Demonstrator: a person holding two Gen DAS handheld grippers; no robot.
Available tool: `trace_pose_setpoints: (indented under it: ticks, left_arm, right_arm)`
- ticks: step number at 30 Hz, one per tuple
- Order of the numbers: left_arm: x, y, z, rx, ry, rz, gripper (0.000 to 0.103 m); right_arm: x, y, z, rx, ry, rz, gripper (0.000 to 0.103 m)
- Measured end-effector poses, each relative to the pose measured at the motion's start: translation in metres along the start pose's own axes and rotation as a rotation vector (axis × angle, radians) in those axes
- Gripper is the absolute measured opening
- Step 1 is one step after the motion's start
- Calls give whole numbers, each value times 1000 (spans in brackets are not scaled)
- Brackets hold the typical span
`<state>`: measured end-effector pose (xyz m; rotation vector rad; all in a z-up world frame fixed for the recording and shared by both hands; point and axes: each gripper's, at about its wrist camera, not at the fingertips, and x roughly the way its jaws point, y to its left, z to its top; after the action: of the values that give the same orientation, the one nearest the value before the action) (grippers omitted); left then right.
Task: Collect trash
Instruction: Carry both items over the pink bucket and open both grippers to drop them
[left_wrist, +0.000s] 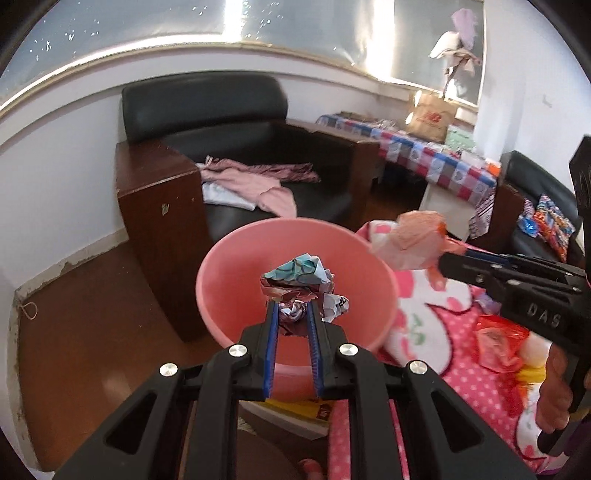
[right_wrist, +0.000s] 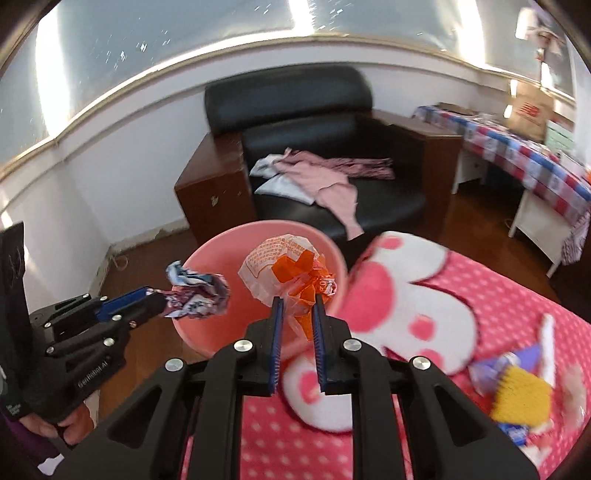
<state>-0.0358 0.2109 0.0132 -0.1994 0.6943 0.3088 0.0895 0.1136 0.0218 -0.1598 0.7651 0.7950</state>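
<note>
The left tool (left_wrist: 291, 314) is clenched on a crumpled printed paper wad (left_wrist: 295, 284), holding it over the mouth of the pink plastic basin (left_wrist: 221, 280) that serves as the trash bin. The right tool (right_wrist: 298, 308) grips a crumpled orange-and-white wrapper (right_wrist: 284, 266) and hovers at the basin's rim, on the side nearest the bed with the pink polka-dot blanket (right_wrist: 498, 295). A small white scrap (left_wrist: 334, 304) appears to lie inside the basin already.

Judging from this, the step in hand is the drop: both pieces are carried and poised above the bin. The next move calls for opening each tool once its load sits squarely over the basin; the right one may need to shift a little further inward first. More litter, including an orange wrapper (left_wrist: 498, 339), remains on the blanket to fetch afterwards.
</note>
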Motion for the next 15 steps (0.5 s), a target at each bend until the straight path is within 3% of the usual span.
trace_pose_setpoints:
  ticks: [15]
  left_arm:
    - [62, 16, -8, 0, 155, 36, 15]
  right_arm:
    - [81, 12, -2, -1, 169, -1, 16]
